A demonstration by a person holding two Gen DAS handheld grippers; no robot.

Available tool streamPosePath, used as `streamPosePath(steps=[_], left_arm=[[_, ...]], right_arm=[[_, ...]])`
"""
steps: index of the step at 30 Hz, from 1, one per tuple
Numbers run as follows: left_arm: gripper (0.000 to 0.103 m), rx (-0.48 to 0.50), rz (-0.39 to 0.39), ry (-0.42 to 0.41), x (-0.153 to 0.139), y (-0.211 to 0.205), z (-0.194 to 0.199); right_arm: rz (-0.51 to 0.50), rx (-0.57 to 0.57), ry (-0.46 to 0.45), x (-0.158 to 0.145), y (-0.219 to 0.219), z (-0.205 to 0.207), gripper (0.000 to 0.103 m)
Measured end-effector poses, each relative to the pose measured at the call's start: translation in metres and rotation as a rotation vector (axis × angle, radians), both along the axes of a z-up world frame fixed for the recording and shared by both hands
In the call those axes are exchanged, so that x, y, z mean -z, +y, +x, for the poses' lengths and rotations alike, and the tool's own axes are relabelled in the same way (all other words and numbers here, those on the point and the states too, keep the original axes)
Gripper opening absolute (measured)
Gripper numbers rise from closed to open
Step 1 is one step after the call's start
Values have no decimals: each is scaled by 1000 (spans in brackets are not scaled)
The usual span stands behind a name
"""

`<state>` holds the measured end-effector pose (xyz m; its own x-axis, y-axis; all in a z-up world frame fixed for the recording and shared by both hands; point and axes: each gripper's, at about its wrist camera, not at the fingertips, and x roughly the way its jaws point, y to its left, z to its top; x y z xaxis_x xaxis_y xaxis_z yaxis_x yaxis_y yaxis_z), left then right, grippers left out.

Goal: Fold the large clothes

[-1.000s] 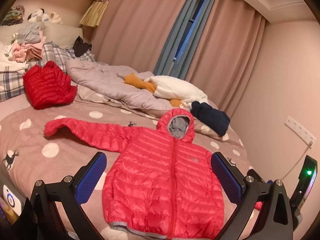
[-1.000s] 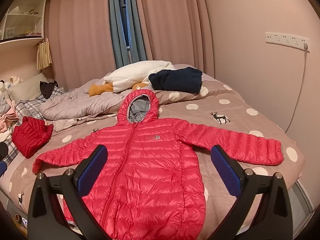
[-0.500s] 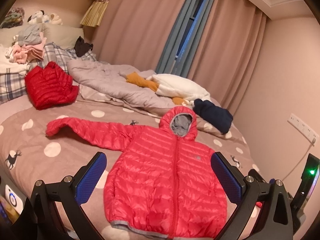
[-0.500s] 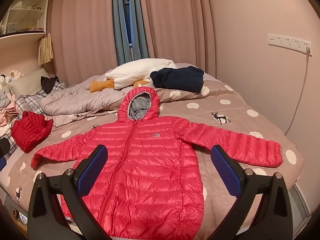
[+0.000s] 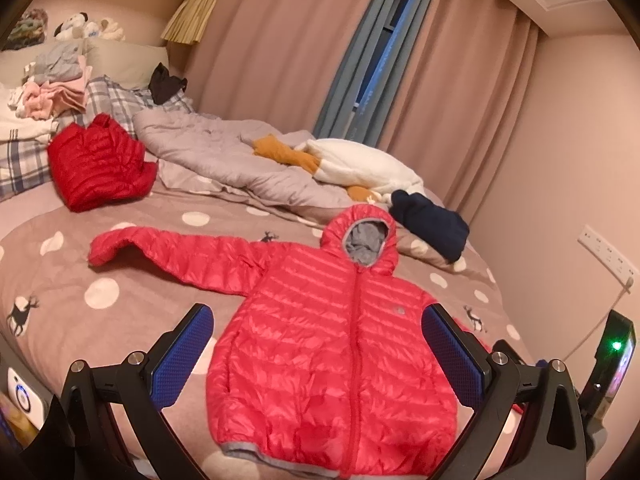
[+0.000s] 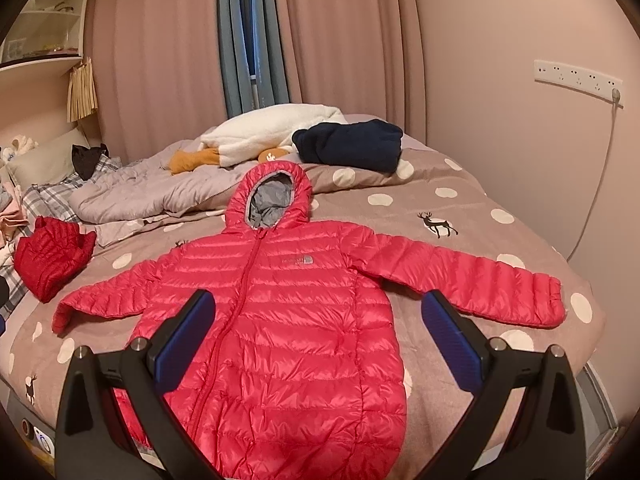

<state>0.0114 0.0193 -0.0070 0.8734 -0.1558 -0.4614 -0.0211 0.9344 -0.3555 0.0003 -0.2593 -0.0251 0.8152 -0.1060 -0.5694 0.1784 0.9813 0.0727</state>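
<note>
Jacket [image 6: 288, 320] flat on bed [image 6: 460, 208] (zipped, seemingly); grippers wide.

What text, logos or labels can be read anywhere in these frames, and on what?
Nothing reads clearly.
Red puffer jacket: small grey chest logo with lettering, too blurred to quote.
Wall socket strip: no legible marks.
Shelf items: too small to read.

Bare bedspread [image 6: 460, 208] lies open around the red puffer jacket [image 6: 288, 320], beside both sleeves and along the near hem. Toward the head of the bed, the way is crowded by a rumpled grey quilt [image 5: 224, 152], a white plush [image 5: 360, 168], a navy garment [image 6: 352, 144] just beyond the hood, and a folded red jacket [image 5: 96, 164] at the left.
</note>
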Motion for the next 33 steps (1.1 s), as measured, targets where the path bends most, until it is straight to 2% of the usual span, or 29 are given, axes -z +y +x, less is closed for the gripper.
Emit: streamPosePath(steps=[1, 2, 8, 12, 15, 19, 22, 23, 25, 27, 29, 31, 33], left_arm=[[103, -1, -1, 1, 1, 1, 1], [103, -1, -2, 1, 1, 1, 1], [103, -19, -33, -13, 3, 9, 10], [103, -84, -92, -19, 0, 31, 36], [103, -146, -105, -35, 2, 55, 63], [103, -294, -125, -17, 16, 103, 104], [103, -435, -144, 91, 45, 145, 131], [103, -490, -177, 116, 65, 164, 136], [103, -534, -233, 144, 89, 184, 141], [103, -488, -278, 241, 122, 204, 153], [102, -496, -342, 297, 150, 215, 155], [102, -509, -363, 295, 163, 221, 157], [102, -474, -412, 299, 169, 227, 163]], right_arm=[[-4, -4, 5, 1, 2, 1, 103], [0, -24, 55, 2, 2, 2, 103], [22, -19, 41, 5, 0, 9, 103], [36, 34, 65, 13, -13, 22, 103], [-8, 80, 88, 24, -25, 38, 103], [-59, 204, 115, 46, -48, 60, 103], [-47, 264, 146, 67, -69, 76, 103], [-47, 289, 152, 73, -77, 81, 103], [-58, 364, 169, 84, -92, 87, 103], [-33, 421, 180, 93, -106, 88, 103], [0, 450, 186, 103, -118, 89, 103], [-2, 476, 205, 111, -123, 90, 103], [10, 488, 221, 119, -127, 90, 103]])
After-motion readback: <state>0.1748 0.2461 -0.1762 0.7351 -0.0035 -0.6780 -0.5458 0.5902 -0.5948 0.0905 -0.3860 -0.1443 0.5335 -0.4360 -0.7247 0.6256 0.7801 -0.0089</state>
